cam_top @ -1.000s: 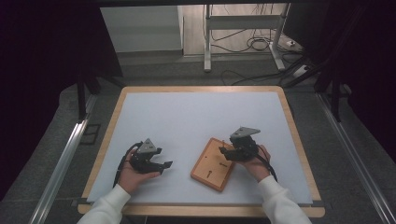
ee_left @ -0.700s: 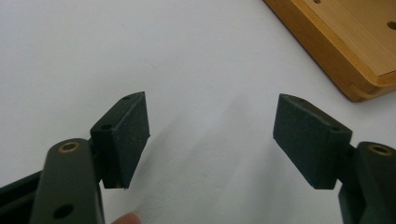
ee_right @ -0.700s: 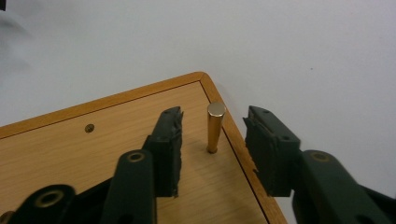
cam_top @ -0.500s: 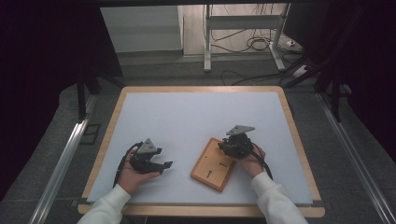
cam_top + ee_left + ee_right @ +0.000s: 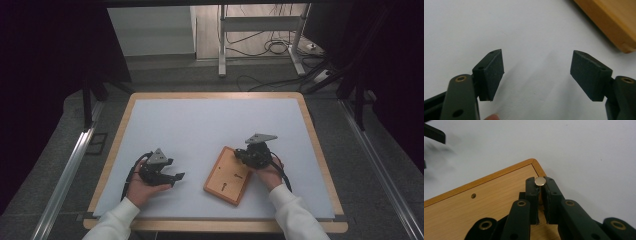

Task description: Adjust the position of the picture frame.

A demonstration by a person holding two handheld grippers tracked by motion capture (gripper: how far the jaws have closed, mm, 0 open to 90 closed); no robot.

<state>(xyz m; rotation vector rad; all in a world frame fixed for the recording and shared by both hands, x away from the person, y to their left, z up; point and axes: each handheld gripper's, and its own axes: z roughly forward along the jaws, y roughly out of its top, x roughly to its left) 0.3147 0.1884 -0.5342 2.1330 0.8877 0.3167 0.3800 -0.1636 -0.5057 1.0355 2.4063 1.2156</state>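
Right claw (image 5: pixel 540 185), jaws just closing, clenched on a small metal peg (image 5: pixel 540 181) over the wooden board's (image 5: pixel 227 176) corner, lower centre-right of the high view. Left claw (image 5: pixel 537 72) released, empty, on the bench (image 5: pixel 200 125).

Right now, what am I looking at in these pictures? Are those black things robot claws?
They are hand tools, not a robot. A person sits at a table with a white top and holds a gripper in each hand. One picture looks down from above. The other two come from little cameras riding on each gripper, looking along its two black fingers. On the table lies a flat wooden board with small holes. The right gripper has just been closing, and now pinches a small round shiny metal piece, like a peg or pin head, near the board's corner. The left gripper rests beside the board with its fingers apart, holding nothing.
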